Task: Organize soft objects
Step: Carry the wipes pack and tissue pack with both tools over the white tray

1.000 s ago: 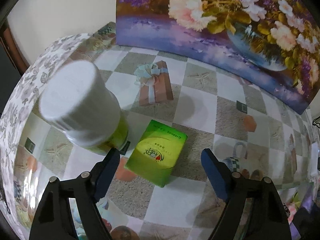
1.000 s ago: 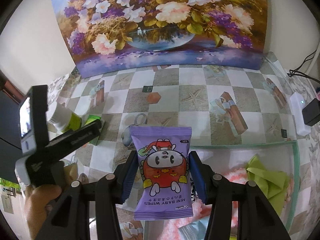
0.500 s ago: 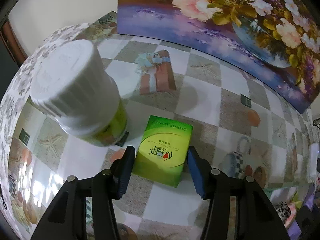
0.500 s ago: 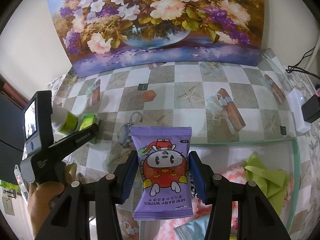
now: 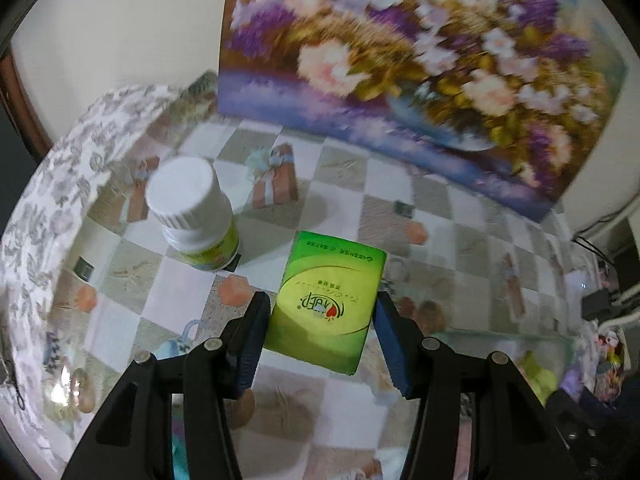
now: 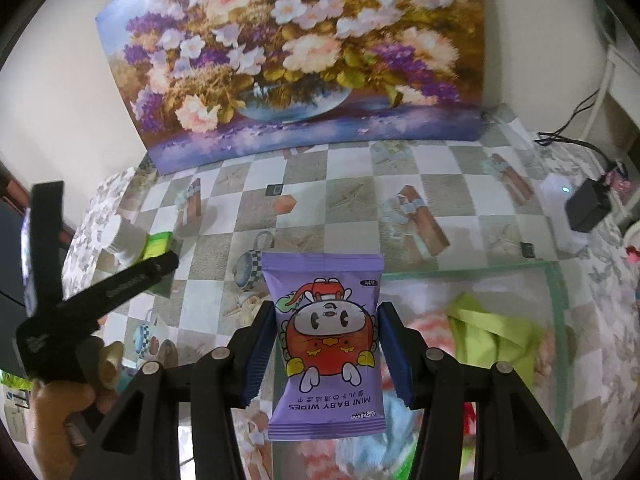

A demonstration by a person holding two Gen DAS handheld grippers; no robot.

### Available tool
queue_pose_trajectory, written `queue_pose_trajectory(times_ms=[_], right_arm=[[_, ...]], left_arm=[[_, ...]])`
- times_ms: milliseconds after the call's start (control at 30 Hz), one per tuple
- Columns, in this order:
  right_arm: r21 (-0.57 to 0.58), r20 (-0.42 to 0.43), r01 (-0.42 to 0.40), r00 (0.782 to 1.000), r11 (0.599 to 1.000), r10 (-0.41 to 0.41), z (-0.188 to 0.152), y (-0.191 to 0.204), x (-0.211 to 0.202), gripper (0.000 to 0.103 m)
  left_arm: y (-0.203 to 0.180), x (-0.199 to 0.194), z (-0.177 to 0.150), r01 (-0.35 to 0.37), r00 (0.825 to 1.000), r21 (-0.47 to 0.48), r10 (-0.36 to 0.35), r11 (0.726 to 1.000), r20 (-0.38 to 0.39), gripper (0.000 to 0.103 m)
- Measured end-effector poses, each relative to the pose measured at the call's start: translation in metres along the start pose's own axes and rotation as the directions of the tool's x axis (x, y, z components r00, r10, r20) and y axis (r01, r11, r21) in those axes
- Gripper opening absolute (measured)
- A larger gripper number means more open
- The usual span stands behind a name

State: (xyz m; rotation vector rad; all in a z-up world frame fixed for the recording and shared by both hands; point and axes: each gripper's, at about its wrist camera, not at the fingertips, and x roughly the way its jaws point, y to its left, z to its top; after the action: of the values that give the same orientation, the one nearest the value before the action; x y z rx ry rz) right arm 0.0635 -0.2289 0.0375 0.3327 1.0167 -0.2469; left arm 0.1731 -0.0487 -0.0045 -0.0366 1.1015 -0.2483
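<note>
Between the left tool's (image 5: 318, 334) pads, a green tissue pack (image 5: 330, 300) is sitting gripped, long axis pointing away, clear of the counter (image 5: 460, 240). Beside it, the right tool (image 6: 328, 344) is clamping a purple baby wipes pack (image 6: 326, 340) above the glass bin (image 6: 556, 280) lying right of both; farther off, 1 white-capped bottle (image 5: 192, 212) is standing.

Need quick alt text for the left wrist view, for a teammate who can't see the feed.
The left gripper is shut on a green tissue pack, held above a checkered tablecloth. A white-capped bottle stands to the left, and a blurred flower painting leans against the wall behind.
</note>
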Motion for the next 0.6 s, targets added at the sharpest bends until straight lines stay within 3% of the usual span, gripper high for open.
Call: queue_pose_trajectory(times_ms=[267,600], right_arm=[[0.026,0.027,0.054,0.998,0.998,-0.055,-0.029,-0.019,-0.026,0.054],[0.093,0.051,0.095,0.994,0.991,-0.100,-0.062,-0.051,-0.050,0.054]], left_arm=[[-0.011,-0.061,-0.022,0.040,0.996,0.053,-0.044,0.998,0.077,0.055],[-0.051,-0.070,-0.068,0.149,0.988,0.156,-0.153,0.976,0.014,0.055]])
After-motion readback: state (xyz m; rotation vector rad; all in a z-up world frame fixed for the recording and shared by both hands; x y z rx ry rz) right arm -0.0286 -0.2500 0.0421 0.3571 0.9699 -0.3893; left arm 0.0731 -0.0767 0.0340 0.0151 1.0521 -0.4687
